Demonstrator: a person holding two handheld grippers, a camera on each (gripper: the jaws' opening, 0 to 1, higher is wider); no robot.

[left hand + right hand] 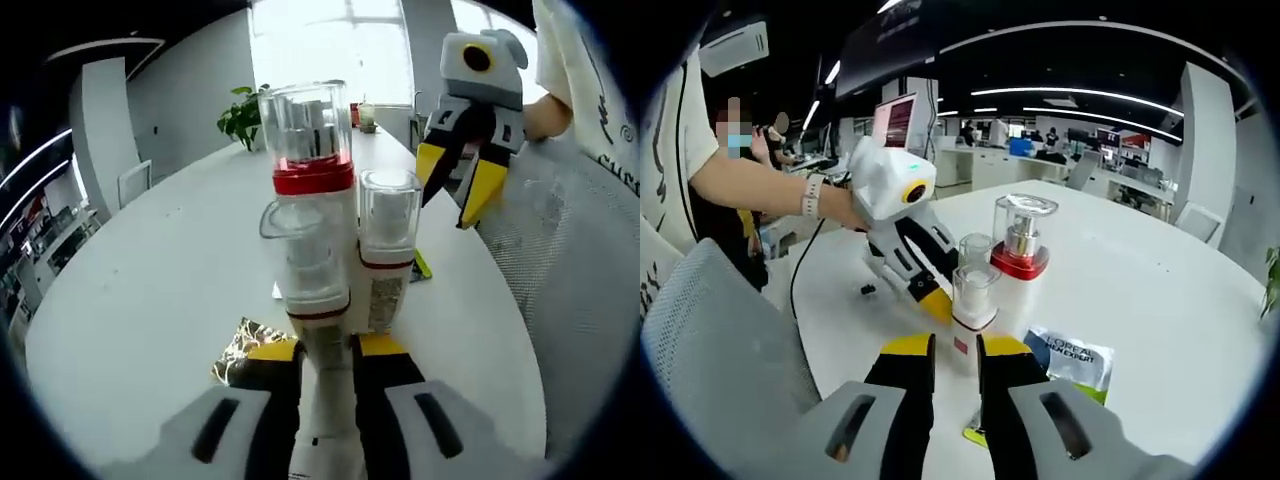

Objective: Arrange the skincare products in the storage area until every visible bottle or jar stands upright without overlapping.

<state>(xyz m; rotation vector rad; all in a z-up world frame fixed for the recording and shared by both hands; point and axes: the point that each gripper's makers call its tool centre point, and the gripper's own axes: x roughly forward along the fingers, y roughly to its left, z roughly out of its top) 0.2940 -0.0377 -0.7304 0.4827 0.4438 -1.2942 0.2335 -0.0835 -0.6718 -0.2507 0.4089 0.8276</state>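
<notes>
Left gripper view: left claw (327, 350) w/ yellow-tipped jaws nearly closed around the base of a tall white bottle with clear cap and thin red band (312, 285), which stands upright on the white round tabletop (150, 290), long axis vertical. Behind it, touching or nearly so, a bigger bottle with wide red collar and clear cap (308, 140), pump parts visible inside the cap. Just beside on the right, a shorter white bottle w/ clear square cap (388, 250), also upright. A gold-black foil sachet (240, 345) lies flat by the left jaw. The right claw (452, 185) hangs above the tabletop edge, jaws parted, nothing between them.

Right gripper view: right claw (955, 350), jaws a narrow gap apart, empty, just short of the small white bottle (973, 310). A L'Oreal-printed sachet (1072, 358) lies flat to the right; office desks in the bkgd
</notes>
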